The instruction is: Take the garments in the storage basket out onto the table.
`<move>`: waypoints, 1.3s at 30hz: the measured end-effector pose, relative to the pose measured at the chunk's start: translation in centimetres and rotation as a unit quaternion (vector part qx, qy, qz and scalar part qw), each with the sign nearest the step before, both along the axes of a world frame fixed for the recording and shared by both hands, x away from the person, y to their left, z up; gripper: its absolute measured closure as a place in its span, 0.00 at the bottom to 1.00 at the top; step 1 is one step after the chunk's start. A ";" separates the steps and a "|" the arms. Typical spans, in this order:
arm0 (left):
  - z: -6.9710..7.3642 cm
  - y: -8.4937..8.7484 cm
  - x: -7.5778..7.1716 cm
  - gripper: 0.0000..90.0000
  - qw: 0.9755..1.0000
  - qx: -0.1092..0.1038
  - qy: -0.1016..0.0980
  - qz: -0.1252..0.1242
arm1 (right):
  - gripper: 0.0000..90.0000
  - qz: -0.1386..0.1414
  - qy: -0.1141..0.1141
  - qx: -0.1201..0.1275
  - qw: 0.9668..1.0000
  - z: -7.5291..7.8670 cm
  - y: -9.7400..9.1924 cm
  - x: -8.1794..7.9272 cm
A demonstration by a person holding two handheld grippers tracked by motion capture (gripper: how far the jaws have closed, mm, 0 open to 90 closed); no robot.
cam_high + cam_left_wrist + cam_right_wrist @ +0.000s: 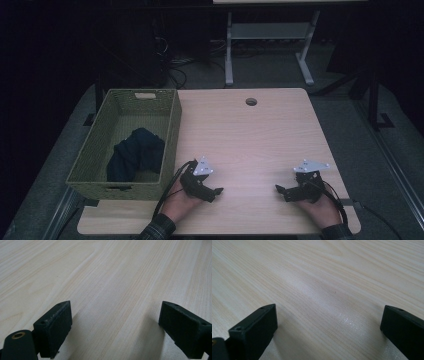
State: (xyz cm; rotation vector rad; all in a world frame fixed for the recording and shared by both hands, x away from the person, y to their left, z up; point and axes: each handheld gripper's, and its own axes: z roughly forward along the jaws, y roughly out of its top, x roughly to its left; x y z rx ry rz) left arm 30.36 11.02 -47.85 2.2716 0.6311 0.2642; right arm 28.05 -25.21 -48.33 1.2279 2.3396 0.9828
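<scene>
On the pale wooden surface [260, 135] we see a woven green basket [172, 135] standing at the left edge, and inside it a dark blue cloth [136, 154] lies crumpled on the bottom, toward the near end. Near the far edge of the surface there is a small round hole [251, 102]. Close to the near edge we find our two tools resting well apart, their tips turned toward each other. The left tool [216, 192] lies just beside the near right corner of the basket without touching it; in the left gripper view its jaws stand wide apart with only bare wood between them. The right tool [278, 189] lies toward the right edge; in the right gripper view its jaws are likewise spread wide and hold nothing.
</scene>
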 end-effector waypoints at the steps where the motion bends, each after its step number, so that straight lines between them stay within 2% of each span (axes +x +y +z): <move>1: 0.0 0.0 0.0 0.12 1.000 0.000 0.000 0.000 | 0.01 0.000 0.000 0.000 1.000 0.0 0.0 0.0; 14: 0.0 -0.1 0.0 0.13 1.000 0.000 -0.001 0.006 | 0.01 0.005 0.001 0.000 1.000 0.0 0.0 0.1; 19: 0.2 -0.2 -0.1 0.14 1.000 0.008 -0.004 0.003 | 0.01 0.007 -0.001 -0.001 1.000 0.0 0.0 0.2; 25: 0.7 -0.1 -0.1 0.14 1.000 0.003 -0.010 0.010 | 0.01 0.007 0.001 0.000 1.000 0.0 0.0 0.2; 39: 2.1 -0.1 -0.1 0.14 1.000 -0.001 -0.019 0.007 | 0.01 0.007 0.001 0.000 1.000 0.0 0.0 0.2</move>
